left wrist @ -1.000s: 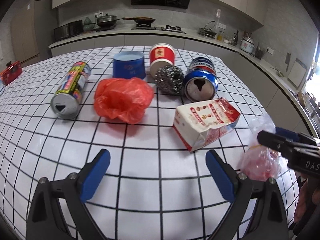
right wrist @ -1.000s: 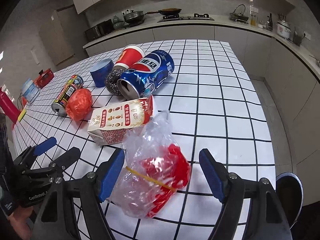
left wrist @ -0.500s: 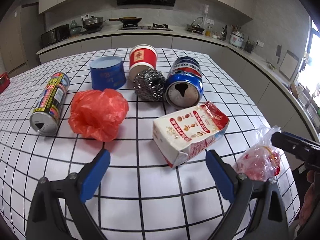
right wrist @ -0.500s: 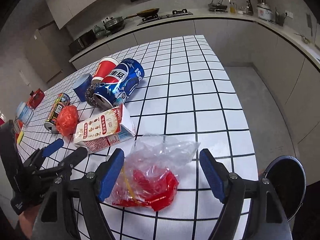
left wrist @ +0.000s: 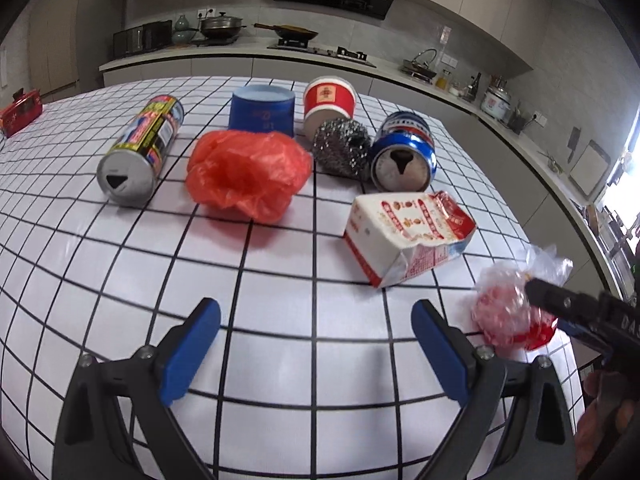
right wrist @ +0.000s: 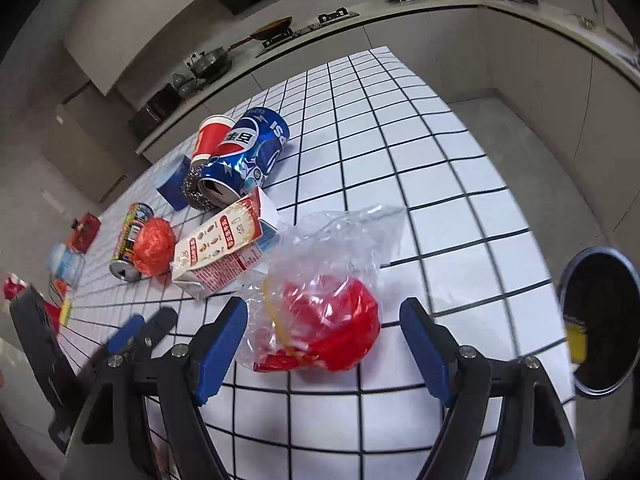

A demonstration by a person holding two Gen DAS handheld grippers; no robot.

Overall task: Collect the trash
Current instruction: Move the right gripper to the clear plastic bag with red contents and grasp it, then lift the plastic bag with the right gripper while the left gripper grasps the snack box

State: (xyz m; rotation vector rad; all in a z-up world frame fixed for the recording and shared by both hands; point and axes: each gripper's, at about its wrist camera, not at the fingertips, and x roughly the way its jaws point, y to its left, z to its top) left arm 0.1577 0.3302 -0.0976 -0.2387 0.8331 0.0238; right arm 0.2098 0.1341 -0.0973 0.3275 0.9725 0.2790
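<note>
A clear plastic bag with red scraps inside (right wrist: pixel 320 312) lies near the table's right edge, between the blue pads of my right gripper (right wrist: pixel 324 322). The jaws stand open and the pads do not press on the bag. In the left wrist view the same bag (left wrist: pixel 504 312) shows beside the right gripper's fingers (left wrist: pixel 560 304). My left gripper (left wrist: pixel 316 320) hangs open over bare tablecloth, nothing between its fingers. Ahead of it lie a milk carton (left wrist: pixel 408 236), a crumpled red bag (left wrist: pixel 248 172), a blue cola can (left wrist: pixel 402 160) and a black-and-yellow can (left wrist: pixel 140 152).
A steel scourer (left wrist: pixel 340 146), a blue cup (left wrist: pixel 262 114) and a red paper cup (left wrist: pixel 328 104) stand behind the cans. A dark round bin (right wrist: pixel 596 320) sits on the floor off the table's right edge. Kitchen counters run along the back.
The right gripper has rolled and sunk closer over the clear bag, which now sits further in between its pads. The left gripper swung right, then back left.
</note>
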